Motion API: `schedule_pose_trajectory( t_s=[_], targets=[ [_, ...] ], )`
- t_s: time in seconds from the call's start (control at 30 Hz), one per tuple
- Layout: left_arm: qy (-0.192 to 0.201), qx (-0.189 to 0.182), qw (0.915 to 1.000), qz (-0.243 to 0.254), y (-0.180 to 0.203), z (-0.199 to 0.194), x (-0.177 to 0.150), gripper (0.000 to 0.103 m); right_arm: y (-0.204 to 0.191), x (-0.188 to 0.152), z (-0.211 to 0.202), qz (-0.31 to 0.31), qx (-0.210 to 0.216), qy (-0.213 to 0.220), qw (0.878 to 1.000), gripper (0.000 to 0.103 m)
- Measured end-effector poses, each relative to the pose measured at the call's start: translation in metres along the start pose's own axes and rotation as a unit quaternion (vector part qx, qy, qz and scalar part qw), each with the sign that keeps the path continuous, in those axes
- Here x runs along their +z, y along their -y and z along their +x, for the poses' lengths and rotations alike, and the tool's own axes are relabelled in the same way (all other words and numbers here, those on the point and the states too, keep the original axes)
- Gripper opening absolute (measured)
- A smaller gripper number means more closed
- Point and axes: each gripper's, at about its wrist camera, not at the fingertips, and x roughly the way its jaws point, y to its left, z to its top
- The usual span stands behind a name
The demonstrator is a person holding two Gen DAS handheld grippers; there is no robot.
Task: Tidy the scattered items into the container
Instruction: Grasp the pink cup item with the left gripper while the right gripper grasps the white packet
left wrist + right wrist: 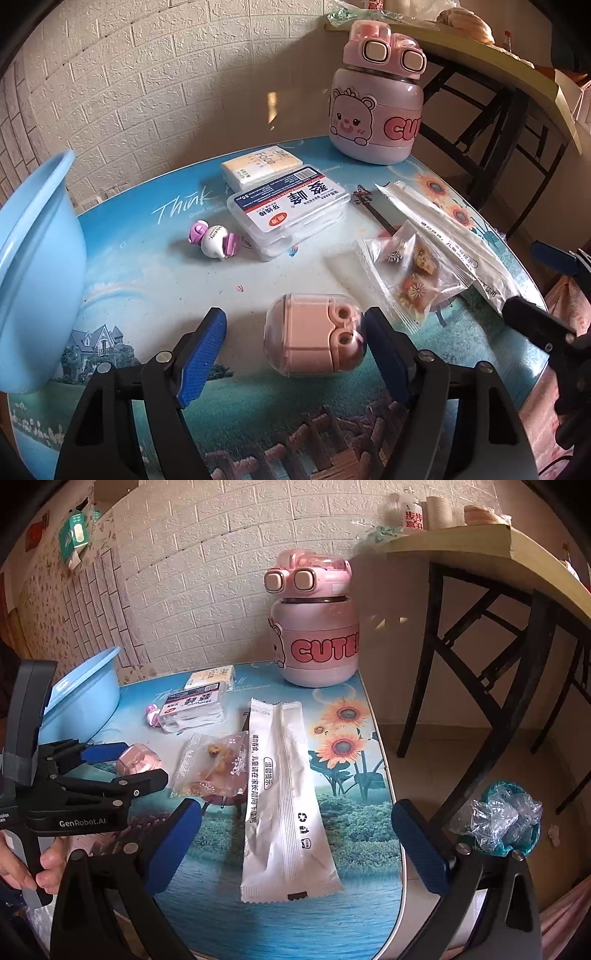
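Both my tongs are spread: left tongs (295, 354) sit around the pink toy in its clear plastic egg (314, 338), right tongs (295, 849) around the long white packet (284, 805).

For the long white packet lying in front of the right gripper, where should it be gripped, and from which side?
Grip the white packet across its narrow width near the middle, coming down from above. It lies flat and lengthwise along the line of the right gripper, whose open jaws already straddle it with room on both sides. Its crimped ends are thinner and floppier, so probably poorer holds.
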Motion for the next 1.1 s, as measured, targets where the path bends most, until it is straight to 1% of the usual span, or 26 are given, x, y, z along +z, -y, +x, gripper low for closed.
schedule_pose_trajectory(
  t_s=[0.07,0.17,0.23,0.3,0.33,0.4,0.43,0.47,0.73,0.8,0.87,0.9,0.93,1.03,1.1],
  targets=[
    [0.004,-0.001,1.0,-0.001,0.0,0.001,0.0,0.071,-0.004,0.0,0.003,-0.008,0.001,-0.003,1.0,0.103],
    [0.01,-0.006,0.9999,0.004,0.0,-0.001,0.0,0.063,-0.009,0.0,0.008,-0.015,0.003,-0.006,1.0,0.103],
    [0.016,-0.01,0.9998,0.011,0.002,-0.003,-0.002,0.052,-0.012,0.0,0.011,-0.018,0.004,-0.006,1.0,0.102],
    [0.021,-0.012,0.9996,0.015,0.003,-0.004,-0.003,0.047,-0.014,0.0,0.014,-0.023,0.002,-0.007,1.0,0.102],
    [0.021,-0.013,0.9996,0.014,0.003,-0.004,-0.003,0.047,-0.015,0.0,0.016,-0.025,0.003,-0.008,1.0,0.102],
    [0.021,-0.019,0.9996,0.008,0.0,-0.005,-0.003,0.047,-0.016,-0.001,0.019,-0.028,0.007,-0.016,0.999,0.095],
    [0.022,-0.02,0.9995,0.006,-0.001,-0.005,-0.003,0.047,-0.016,-0.002,0.022,-0.028,0.011,-0.023,0.999,0.089],
    [0.022,-0.022,0.9995,0.004,-0.002,-0.005,-0.003,0.047,-0.016,-0.003,0.024,-0.029,0.012,-0.029,0.999,0.086],
    [0.026,-0.032,0.9991,-0.003,-0.005,-0.007,-0.005,0.047,-0.02,-0.008,0.027,-0.054,-0.004,-0.019,0.998,0.084],
    [0.031,-0.034,0.9989,-0.002,-0.005,-0.01,-0.006,0.047,-0.02,-0.009,0.025,-0.057,-0.002,-0.01,0.998,0.078],
    [0.032,-0.033,0.999,0.0,-0.004,-0.01,-0.006,0.047,-0.021,-0.009,0.024,-0.061,0.001,-0.003,0.998,0.061],
    [0.031,-0.033,0.999,0.0,-0.004,-0.01,-0.006,0.047,-0.021,-0.009,0.023,-0.062,0.002,-0.001,0.998,0.057],
    [0.03,-0.034,0.9989,0.0,-0.004,-0.01,-0.006,0.047,-0.022,-0.01,0.022,-0.064,0.001,0.001,0.998,0.05],
    [0.031,-0.034,0.999,0.001,-0.004,-0.01,-0.007,0.047,-0.023,-0.011,0.022,-0.063,0.001,0.006,0.998,0.048],
    [0.031,-0.033,0.999,0.001,-0.004,-0.011,-0.007,0.047,-0.025,-0.012,0.021,-0.066,0.0,0.007,0.998,0.045]
  ],
)
